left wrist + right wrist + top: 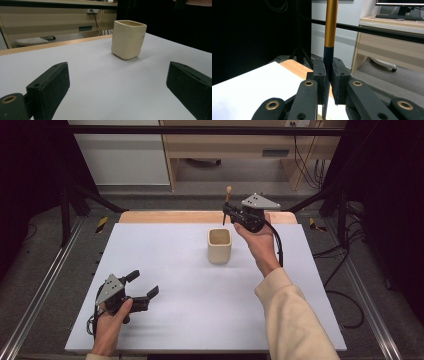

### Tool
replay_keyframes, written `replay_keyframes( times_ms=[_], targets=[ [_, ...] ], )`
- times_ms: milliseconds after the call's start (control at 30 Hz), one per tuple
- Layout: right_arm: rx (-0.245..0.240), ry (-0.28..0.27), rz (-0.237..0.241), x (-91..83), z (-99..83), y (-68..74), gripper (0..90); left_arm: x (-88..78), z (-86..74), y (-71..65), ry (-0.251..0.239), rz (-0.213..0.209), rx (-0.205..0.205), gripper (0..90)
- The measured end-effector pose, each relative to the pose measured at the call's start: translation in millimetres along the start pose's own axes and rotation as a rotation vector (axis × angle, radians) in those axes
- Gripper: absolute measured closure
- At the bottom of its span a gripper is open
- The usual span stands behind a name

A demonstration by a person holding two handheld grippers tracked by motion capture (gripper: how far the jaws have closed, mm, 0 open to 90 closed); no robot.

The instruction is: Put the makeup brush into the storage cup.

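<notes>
Nearest the person, the left tool (142,285) rests low over the white table (175,320) at its near left, jaws spread wide and holding nothing. In the left gripper view the bare sheet lies between the two black jaws, and the cream cup (128,38) stands upright ahead of them, well apart, with nothing in between. In the high view the cup (219,245) sits past the table's middle, open mouth up. Just beyond it and to its right, the right tool (227,211) is raised near the far edge, clenched on a slim stick (227,200) held upright. The right gripper view shows that stick (330,30), orange above and dark below, pinched between the closed jaws. Behind the table stand a wooden desk (235,142) and trailing cables (307,165).
</notes>
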State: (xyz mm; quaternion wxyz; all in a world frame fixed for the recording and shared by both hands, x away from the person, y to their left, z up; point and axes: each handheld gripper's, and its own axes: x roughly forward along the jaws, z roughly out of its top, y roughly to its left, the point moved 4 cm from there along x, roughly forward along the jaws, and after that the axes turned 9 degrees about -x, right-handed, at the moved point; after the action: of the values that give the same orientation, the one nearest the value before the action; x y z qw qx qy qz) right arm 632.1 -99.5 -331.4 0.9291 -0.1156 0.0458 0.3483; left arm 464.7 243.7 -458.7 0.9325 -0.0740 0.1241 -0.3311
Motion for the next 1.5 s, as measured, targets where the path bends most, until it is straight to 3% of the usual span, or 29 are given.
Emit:
replay_keyframes(
  times_ms=[1167, 1500],
  targets=[
    [-0.009, 0.077, 0.044, 10.2, -18.7, 13.4, 83.0, -3.2, 1.7, 2.7, -0.016, 0.002, 0.006, 4.1],
    [0.014, 0.096, 0.053, 10.6, -33.3, 19.3, 83.0, -3.3, 1.7, 2.5, -0.013, -0.001, 0.011, 4.1]
  ],
)
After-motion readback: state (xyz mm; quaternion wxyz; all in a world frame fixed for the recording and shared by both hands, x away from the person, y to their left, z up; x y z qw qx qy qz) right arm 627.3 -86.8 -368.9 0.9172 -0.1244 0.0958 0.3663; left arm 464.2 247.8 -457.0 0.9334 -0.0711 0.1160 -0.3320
